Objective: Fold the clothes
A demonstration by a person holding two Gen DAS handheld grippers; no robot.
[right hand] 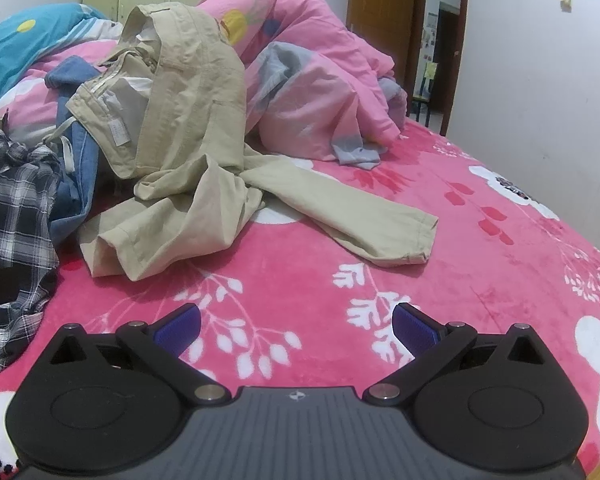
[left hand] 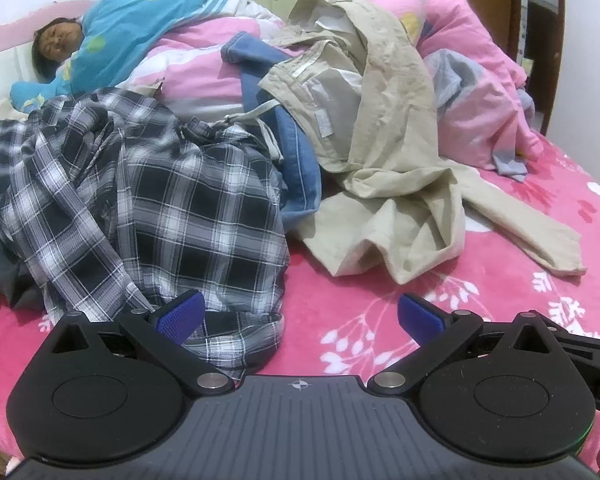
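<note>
A pile of clothes lies on a pink flowered bedspread [left hand: 480, 320]. A black-and-white plaid shirt [left hand: 160, 200] lies at the left. Beige trousers [left hand: 380, 140] are draped over blue jeans [left hand: 296, 152], with one leg stretched to the right. My left gripper [left hand: 300, 320] is open and empty, just in front of the plaid shirt's hem. My right gripper [right hand: 296, 328] is open and empty above the bedspread [right hand: 460, 260], short of the beige trousers [right hand: 204, 140]. The plaid shirt [right hand: 16, 208] and the jeans [right hand: 80, 160] show at that view's left.
A person [left hand: 56, 44] lies at the bed's head under a blue quilt [left hand: 140, 20]. A crumpled pink quilt [right hand: 320, 80] lies behind the clothes. A wooden door [right hand: 384, 12] and a white wall [right hand: 540, 100] stand at the right, beyond the bed's edge.
</note>
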